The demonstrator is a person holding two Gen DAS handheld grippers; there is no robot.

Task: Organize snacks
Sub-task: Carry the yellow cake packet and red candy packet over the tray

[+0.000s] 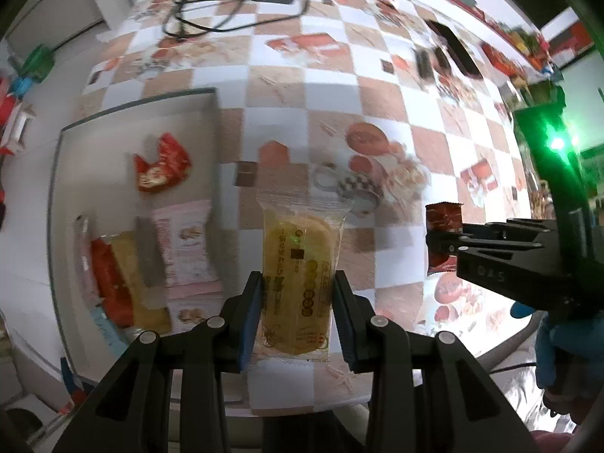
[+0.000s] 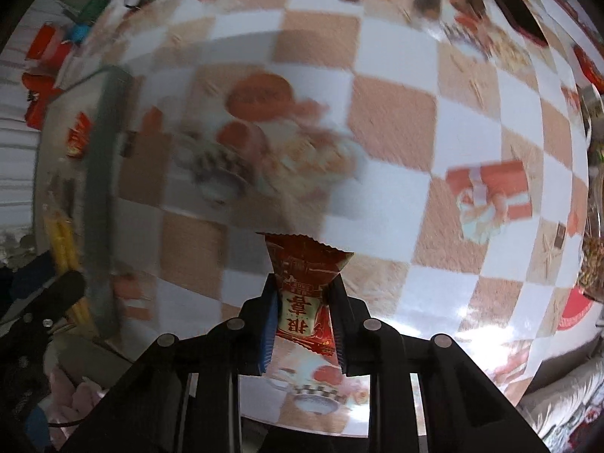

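Left tongs (image 1: 297, 315) clamped on yellow cracker packet (image 1: 298, 275), clear wrapper, held above checkered counter (image 1: 385, 87). Right tongs (image 2: 304, 315) clamped on red snack packet (image 2: 304, 283), crimped end fanning out beyond pads, also off counter. Same red packet seen in left view at right edge. Grey tray (image 1: 56, 173) on counter at left, holding red wrapped sweet (image 1: 162, 164), pink packet (image 1: 188, 245), orange and yellow packets (image 1: 124, 283). Black cable (image 1: 226, 7) at counter's far end.
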